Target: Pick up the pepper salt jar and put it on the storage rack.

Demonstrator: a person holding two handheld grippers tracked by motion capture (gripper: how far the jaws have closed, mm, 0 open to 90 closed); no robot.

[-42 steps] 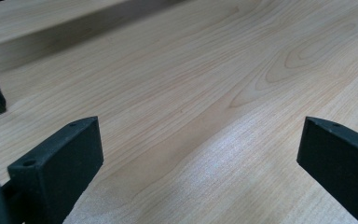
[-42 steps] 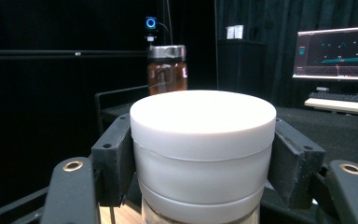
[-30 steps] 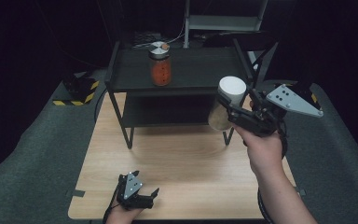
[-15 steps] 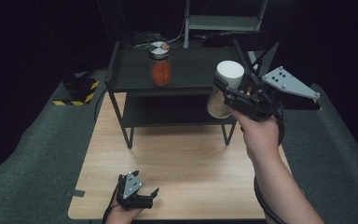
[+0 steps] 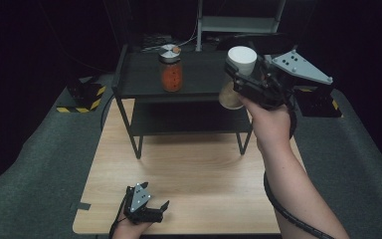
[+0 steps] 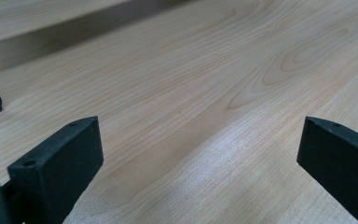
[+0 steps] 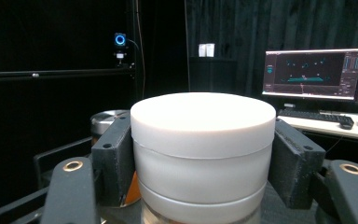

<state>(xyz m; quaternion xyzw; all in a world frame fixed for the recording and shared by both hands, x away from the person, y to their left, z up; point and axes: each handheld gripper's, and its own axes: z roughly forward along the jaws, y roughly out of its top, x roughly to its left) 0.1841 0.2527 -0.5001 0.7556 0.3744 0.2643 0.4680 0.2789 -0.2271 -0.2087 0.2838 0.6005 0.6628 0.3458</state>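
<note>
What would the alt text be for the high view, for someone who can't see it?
A person's right claw grips a white-lidded jar, holding it in the air at the right end of a black two-tier shelf. A jar with orange contents stands on the shelf's top tier. The left claw rests open near the front edge of the wooden table.

The right gripper (image 7: pixel 200 175) squeezes a jar with a white lid (image 7: pixel 200 140) between its two black jaws. A silver-lidded jar (image 7: pixel 106 122) sits behind on the left, and lit computer screens (image 7: pixel 313 74) glow far right.
</note>
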